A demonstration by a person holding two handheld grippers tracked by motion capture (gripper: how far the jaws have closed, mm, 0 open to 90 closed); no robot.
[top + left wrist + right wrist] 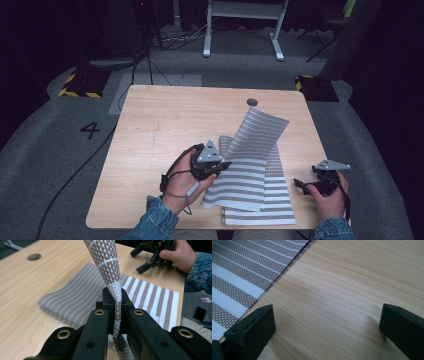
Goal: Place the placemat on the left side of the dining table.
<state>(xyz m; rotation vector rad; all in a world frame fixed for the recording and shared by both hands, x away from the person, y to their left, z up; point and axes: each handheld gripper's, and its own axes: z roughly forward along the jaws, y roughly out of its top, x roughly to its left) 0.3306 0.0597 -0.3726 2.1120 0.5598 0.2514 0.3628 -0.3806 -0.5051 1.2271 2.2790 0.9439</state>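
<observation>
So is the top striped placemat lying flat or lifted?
Lifted: the left gripper pinches the top placemat by its edge, and it rises above the placemat lying flat underneath.

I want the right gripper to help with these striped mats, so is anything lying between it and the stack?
Nothing visible. The right gripper sits open over bare table, with the stack's edge just beside it. The left gripper pinches the lifted top mat.

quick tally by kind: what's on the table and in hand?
Striped woven placemats: 2, one lifted in the shut left gripper, one lying flat on the table
Grippers: 2, the other being the right gripper, open over bare wood
Total: 4
</observation>
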